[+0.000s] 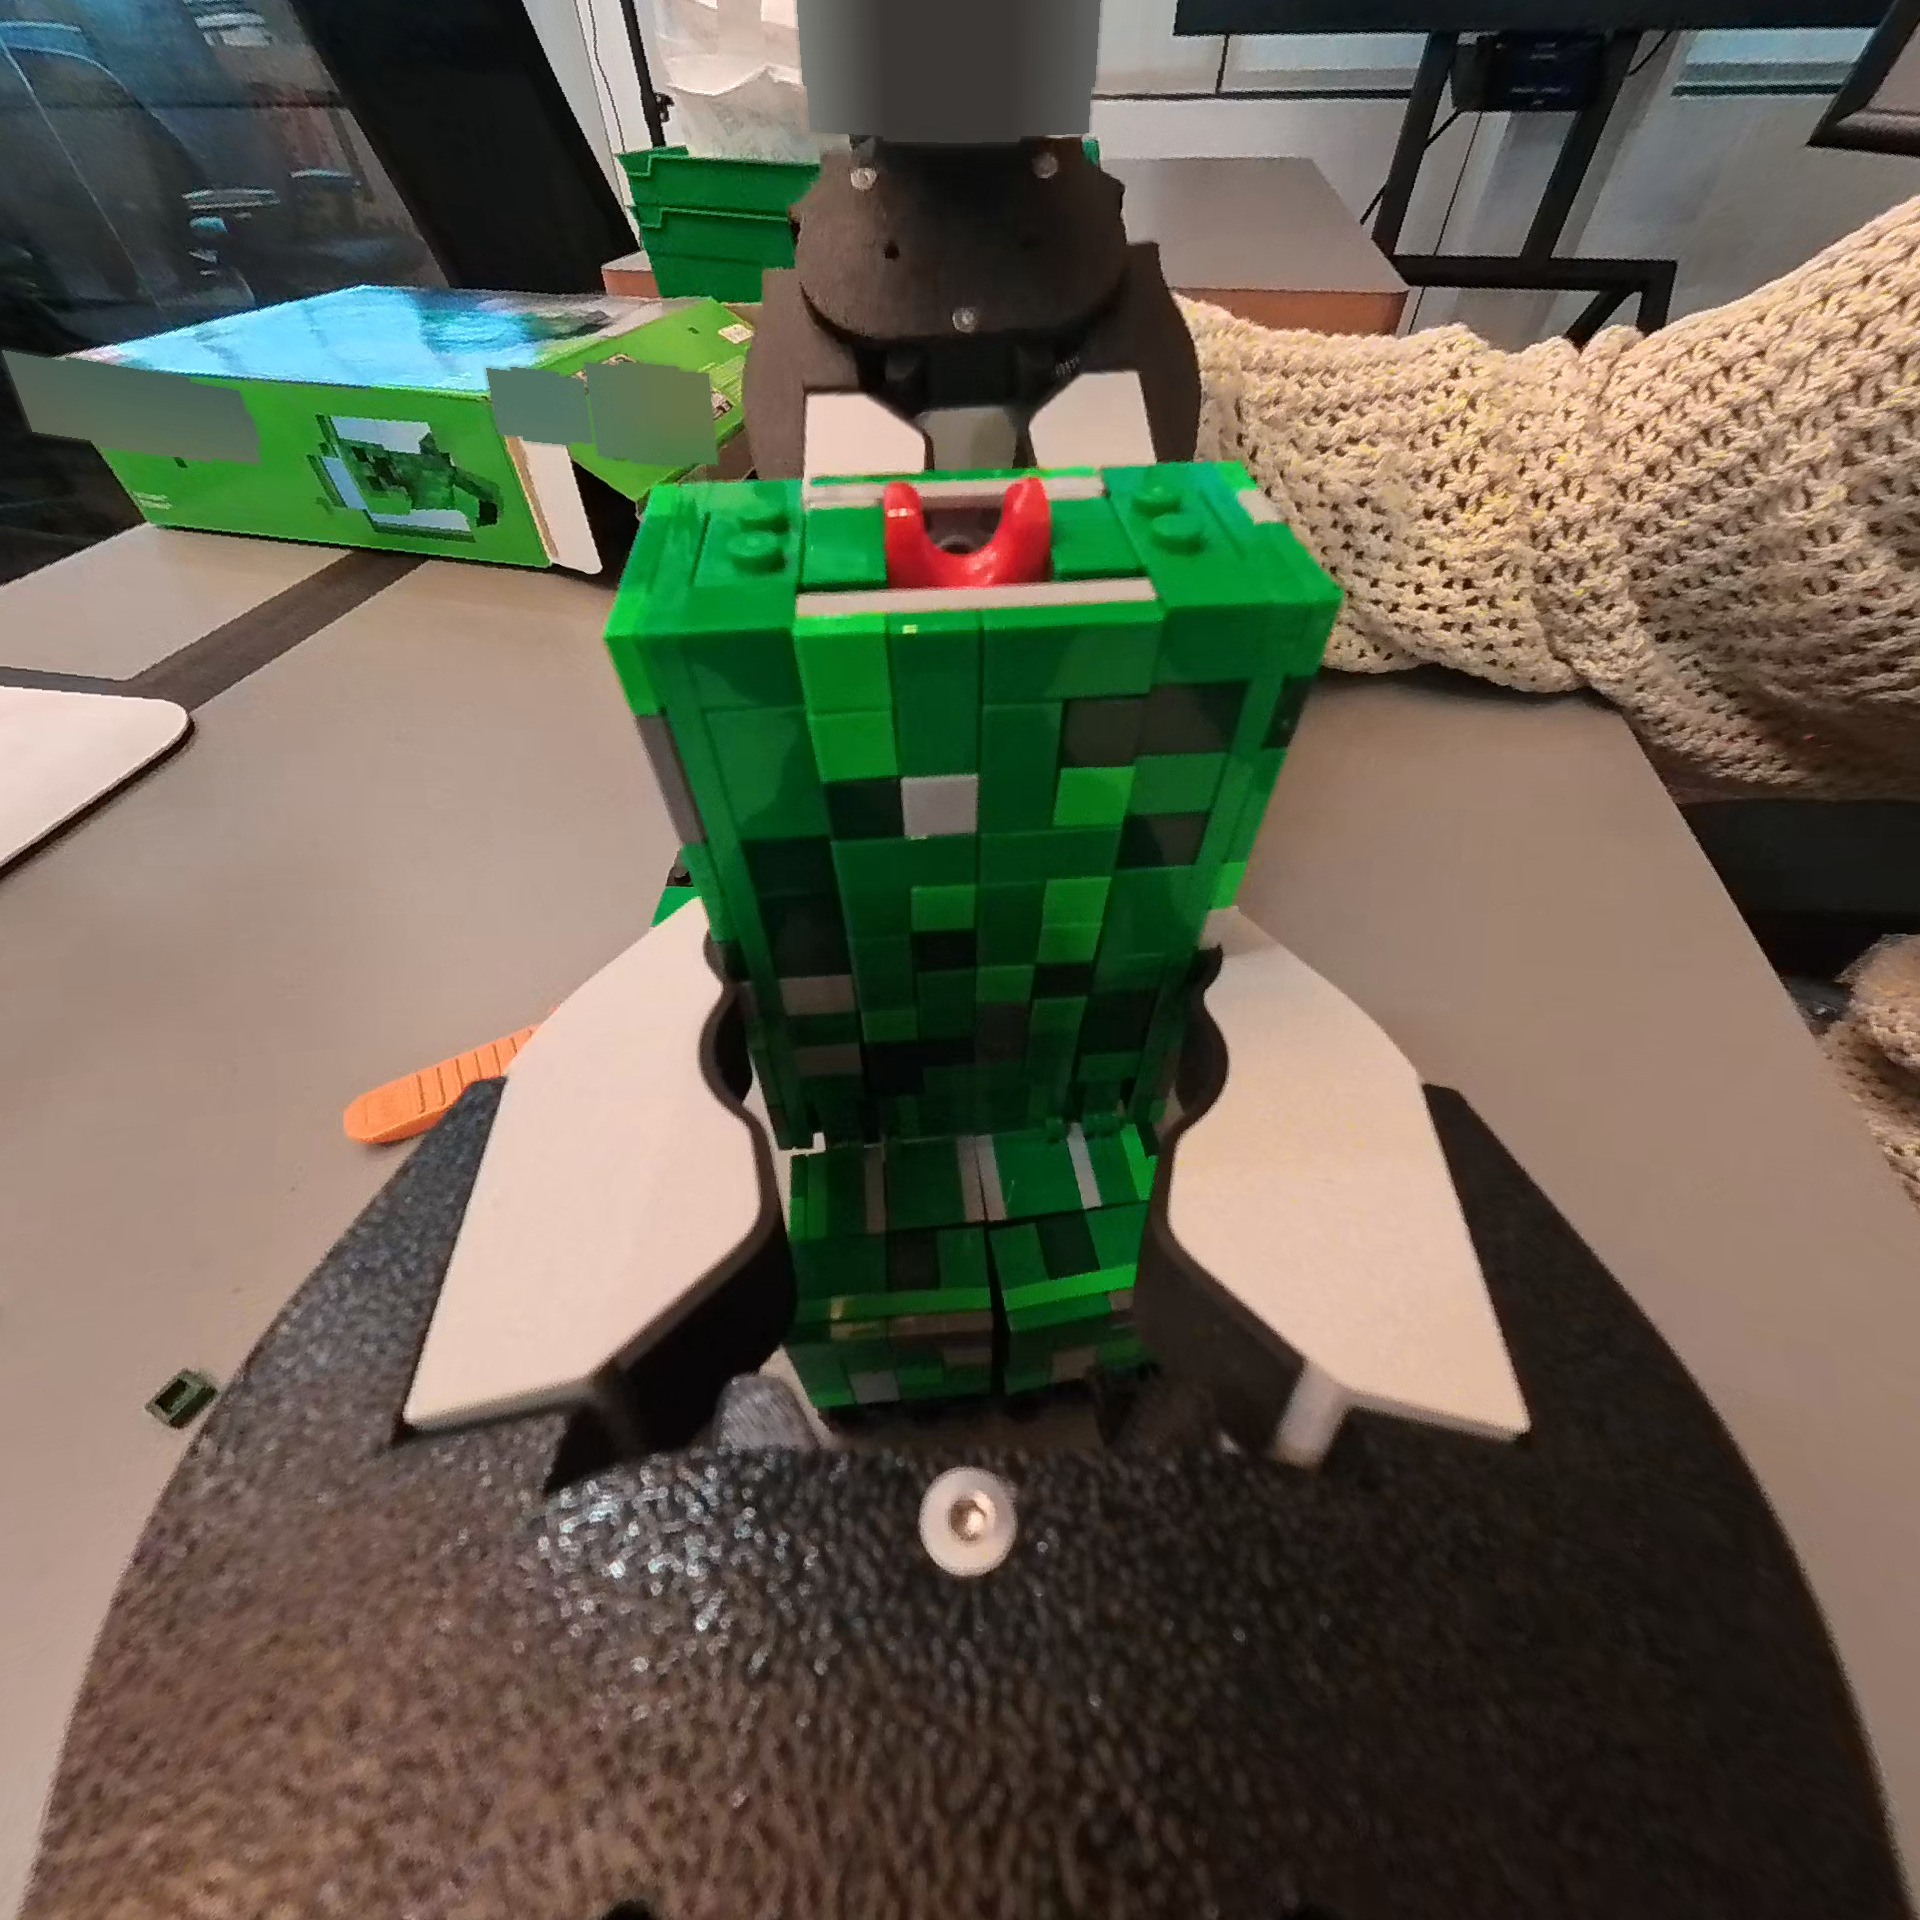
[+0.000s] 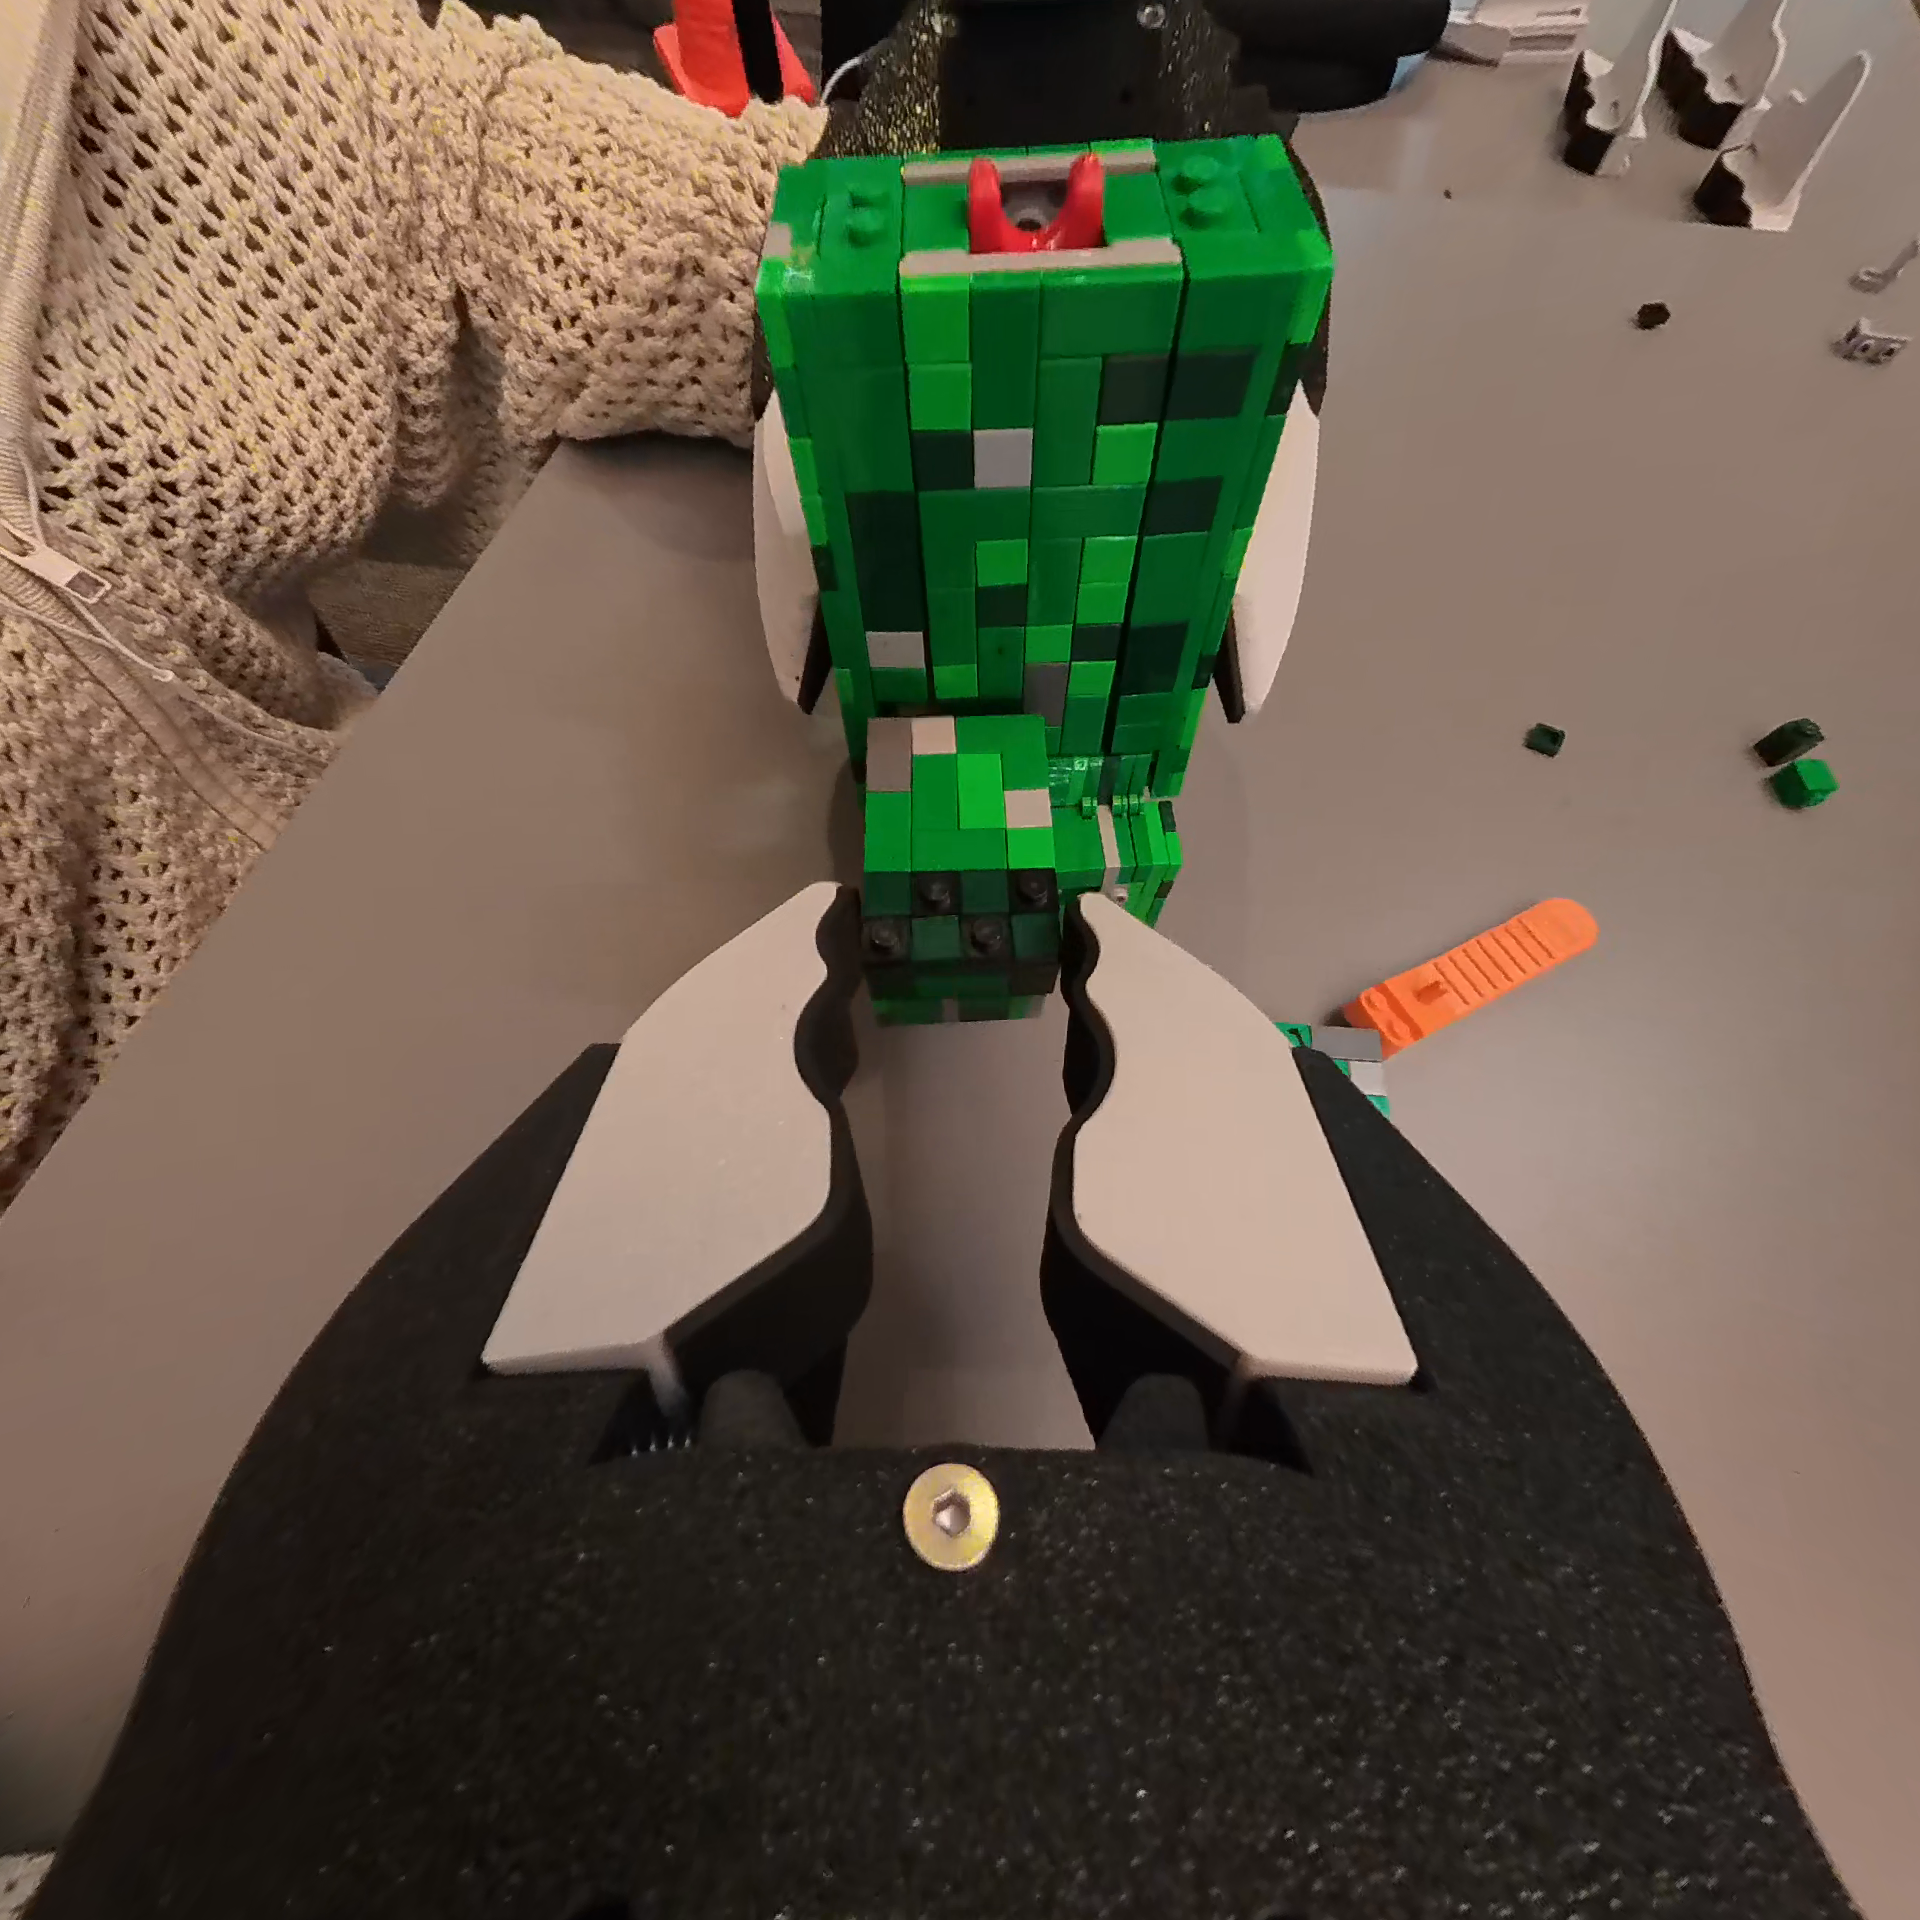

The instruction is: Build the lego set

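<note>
While the left gripper (image 1: 961,1039) clamps the green model (image 1: 966,831) upright on the table (image 1: 364,831), the right gripper (image 2: 961,935) pinches its foot block (image 2: 961,883); an orange separator (image 2: 1475,961) lies nearby.

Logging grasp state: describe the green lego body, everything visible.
The green lego body is a tall block tiled in light and dark green with a few grey squares. Its top carries a red forked piece in a recess between grey bars, with studs either side. The left gripper clamps its lower sides. At the foot end are small blocky legs; the right gripper pinches one leg block. The grey table lies beneath.
</note>
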`<act>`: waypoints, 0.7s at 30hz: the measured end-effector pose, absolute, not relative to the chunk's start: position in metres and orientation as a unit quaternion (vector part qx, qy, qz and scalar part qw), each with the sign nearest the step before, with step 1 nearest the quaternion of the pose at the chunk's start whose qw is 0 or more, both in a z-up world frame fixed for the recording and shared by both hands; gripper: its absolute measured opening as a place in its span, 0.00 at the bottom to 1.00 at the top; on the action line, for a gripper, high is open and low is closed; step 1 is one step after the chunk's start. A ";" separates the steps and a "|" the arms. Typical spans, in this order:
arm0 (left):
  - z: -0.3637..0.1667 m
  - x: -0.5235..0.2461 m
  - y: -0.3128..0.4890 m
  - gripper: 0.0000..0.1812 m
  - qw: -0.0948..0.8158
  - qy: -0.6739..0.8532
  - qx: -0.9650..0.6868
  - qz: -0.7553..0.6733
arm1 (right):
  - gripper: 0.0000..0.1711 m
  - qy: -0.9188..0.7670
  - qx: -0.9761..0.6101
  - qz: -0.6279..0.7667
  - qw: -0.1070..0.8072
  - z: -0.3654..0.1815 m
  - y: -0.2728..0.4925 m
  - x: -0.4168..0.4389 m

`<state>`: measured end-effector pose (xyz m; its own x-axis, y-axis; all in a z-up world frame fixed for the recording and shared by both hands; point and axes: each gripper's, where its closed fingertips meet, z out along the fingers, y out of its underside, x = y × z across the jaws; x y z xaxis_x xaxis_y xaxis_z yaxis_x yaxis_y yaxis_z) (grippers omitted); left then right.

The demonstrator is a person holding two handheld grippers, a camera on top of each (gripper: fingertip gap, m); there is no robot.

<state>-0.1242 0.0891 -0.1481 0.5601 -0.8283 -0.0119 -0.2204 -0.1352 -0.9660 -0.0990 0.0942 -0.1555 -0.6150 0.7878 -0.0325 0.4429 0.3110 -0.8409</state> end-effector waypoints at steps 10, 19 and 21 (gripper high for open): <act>-0.148 -0.124 0.089 0.45 0.540 0.375 -0.699 -0.282 | 0.21 -0.796 -0.375 0.431 0.202 -0.155 0.092 -0.100; -0.148 -0.124 0.089 0.45 0.539 0.375 -0.699 -0.282 | 0.21 -0.799 -0.371 0.431 0.197 -0.155 0.091 -0.098; -0.148 -0.124 0.089 0.45 0.539 0.375 -0.699 -0.282 | 0.21 -0.799 -0.370 0.430 0.198 -0.154 0.091 -0.098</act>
<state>-0.1243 0.0889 -0.1485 0.5594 -0.8288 -0.0096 -0.2193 -0.1369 -0.9660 -0.0980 0.0911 -0.1543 -0.6473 0.7622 -0.0023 0.4214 0.3553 -0.8344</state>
